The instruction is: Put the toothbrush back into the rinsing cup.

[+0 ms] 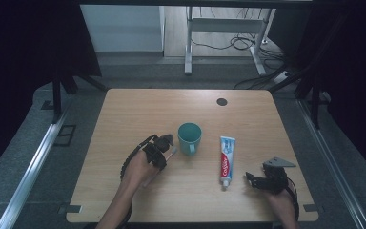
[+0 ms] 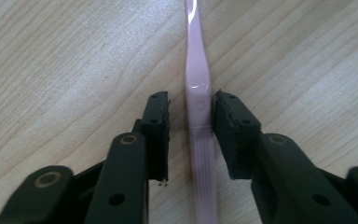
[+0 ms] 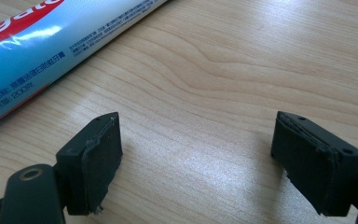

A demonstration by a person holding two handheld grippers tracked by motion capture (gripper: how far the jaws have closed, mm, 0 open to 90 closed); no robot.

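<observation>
We are looking at a teal ceramic mug (image 1: 189, 137) standing mid-table, with a white, red and blue toothpaste tube (image 1: 227, 161) lying toward the right edge of the light wooden table (image 1: 124, 109). Our left gripper (image 2: 191, 126) is reaching down just left of the mug, its jaws sitting narrowly around a pale pink plastic toothbrush handle (image 2: 198, 88) lying flat (one pad touching, the other just clear). Our right gripper (image 3: 196, 158) is resting near the tube, jaws wide and holding nothing.

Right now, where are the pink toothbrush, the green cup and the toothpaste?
pink toothbrush (image 2: 198, 93), left gripper view, on its handle.
green cup (image 1: 189, 132), high view, on its rim.
toothpaste (image 1: 227, 160), high view, middle of the tube.
</observation>
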